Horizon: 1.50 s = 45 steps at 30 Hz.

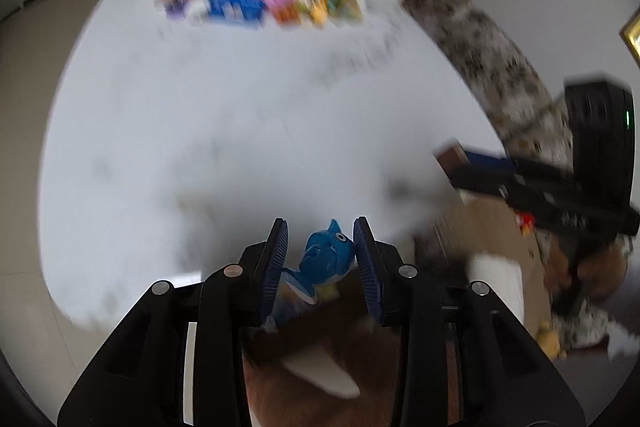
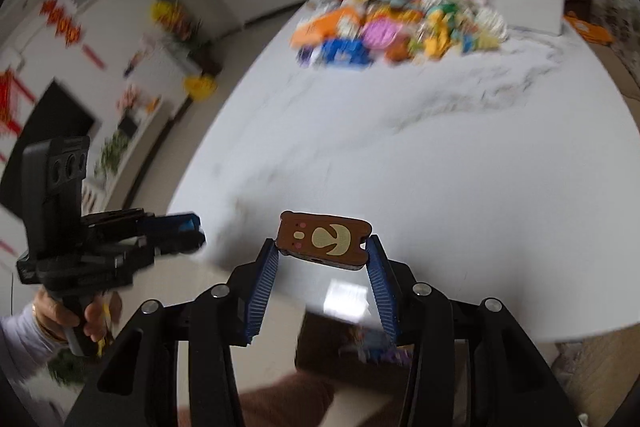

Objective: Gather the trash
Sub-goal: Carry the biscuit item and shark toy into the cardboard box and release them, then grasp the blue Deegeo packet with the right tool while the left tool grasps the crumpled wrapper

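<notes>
Left wrist: shark wrapper (image 1: 326, 259), right wrist: bear packet (image 2: 325, 240)

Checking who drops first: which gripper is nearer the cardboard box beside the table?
Left, probably. The left gripper, shut on the blue shark toy, hangs beside the cardboard box. The right gripper, holding the brown bear-shaped piece, is over the table's edge.

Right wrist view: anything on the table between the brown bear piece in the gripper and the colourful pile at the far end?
Nothing: bare marble table lies between the brown bear piece and the pile.
</notes>
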Each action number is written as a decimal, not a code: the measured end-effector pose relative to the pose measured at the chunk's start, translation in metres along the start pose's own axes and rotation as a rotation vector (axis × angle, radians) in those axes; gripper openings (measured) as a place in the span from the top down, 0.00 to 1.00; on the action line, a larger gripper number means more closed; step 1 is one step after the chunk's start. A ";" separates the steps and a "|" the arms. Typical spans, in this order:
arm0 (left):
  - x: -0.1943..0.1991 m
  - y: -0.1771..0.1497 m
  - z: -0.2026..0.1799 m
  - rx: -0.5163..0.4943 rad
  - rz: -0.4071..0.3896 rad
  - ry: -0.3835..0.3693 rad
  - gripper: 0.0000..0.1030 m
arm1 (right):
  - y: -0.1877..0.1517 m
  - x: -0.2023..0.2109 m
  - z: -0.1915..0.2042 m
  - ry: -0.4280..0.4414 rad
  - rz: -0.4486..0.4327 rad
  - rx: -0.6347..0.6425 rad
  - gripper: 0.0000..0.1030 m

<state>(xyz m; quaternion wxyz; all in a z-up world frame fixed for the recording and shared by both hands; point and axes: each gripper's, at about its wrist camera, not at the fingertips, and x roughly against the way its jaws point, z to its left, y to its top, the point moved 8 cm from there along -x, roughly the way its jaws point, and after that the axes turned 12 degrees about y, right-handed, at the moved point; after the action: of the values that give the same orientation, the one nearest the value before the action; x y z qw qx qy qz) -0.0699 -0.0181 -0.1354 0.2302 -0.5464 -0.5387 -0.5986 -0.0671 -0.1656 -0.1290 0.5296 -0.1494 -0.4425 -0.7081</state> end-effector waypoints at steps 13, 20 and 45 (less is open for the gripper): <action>-0.170 -0.149 -0.008 0.020 0.302 0.058 0.67 | -0.160 -0.094 -0.075 -0.137 0.277 -0.095 0.56; -0.298 -0.216 0.016 0.037 0.533 0.224 0.23 | -0.234 -0.169 -0.180 -0.321 0.431 -0.219 0.24; -0.105 -0.141 0.003 0.108 0.371 0.088 0.15 | -0.071 -0.035 -0.023 -0.017 0.132 -0.008 0.05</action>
<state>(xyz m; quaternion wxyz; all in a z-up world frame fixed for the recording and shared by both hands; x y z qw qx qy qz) -0.1596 -0.0040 -0.2863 0.3889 -0.5965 -0.4494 -0.5394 -0.1099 -0.1583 -0.1987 0.5708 -0.1865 -0.4334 -0.6720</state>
